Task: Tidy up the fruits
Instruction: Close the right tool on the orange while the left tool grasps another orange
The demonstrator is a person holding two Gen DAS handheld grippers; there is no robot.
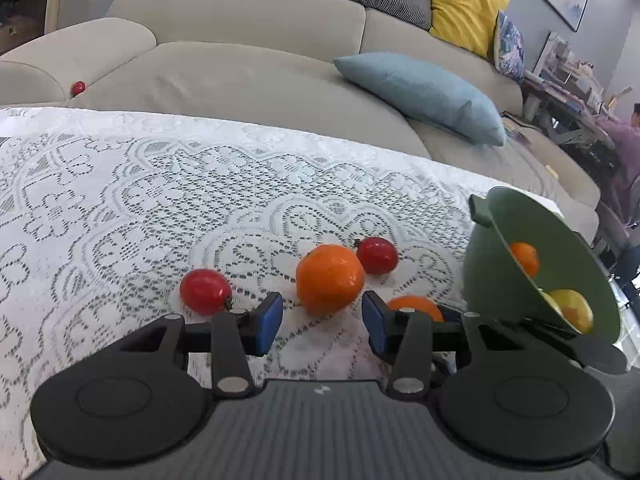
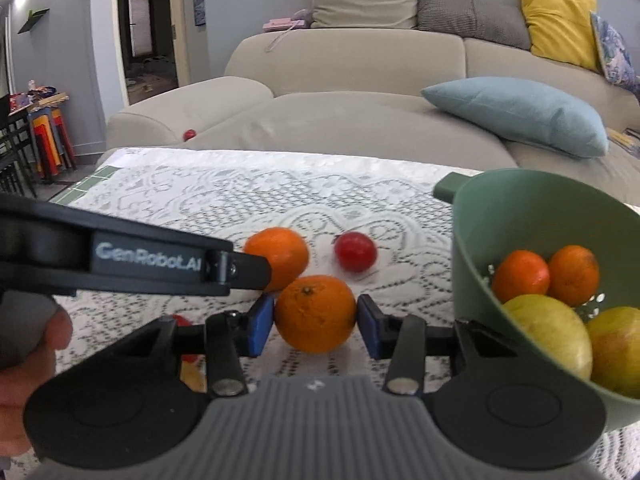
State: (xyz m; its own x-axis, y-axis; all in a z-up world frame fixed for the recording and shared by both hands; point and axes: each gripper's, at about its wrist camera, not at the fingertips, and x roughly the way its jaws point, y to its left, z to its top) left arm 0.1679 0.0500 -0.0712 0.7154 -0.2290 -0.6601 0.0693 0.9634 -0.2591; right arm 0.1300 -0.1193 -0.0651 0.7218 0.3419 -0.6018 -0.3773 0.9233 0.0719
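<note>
Right fingers (image 2: 316, 322) grip an orange (image 2: 315, 314); left fingers (image 1: 322, 322), marked "GenRobot.AI", open.

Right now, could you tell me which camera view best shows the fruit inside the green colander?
The right wrist view: it looks into the green colander, showing two oranges and two yellow-green fruits. The left wrist view catches the colander side-on at its edge, with only slivers of fruit visible.
</note>
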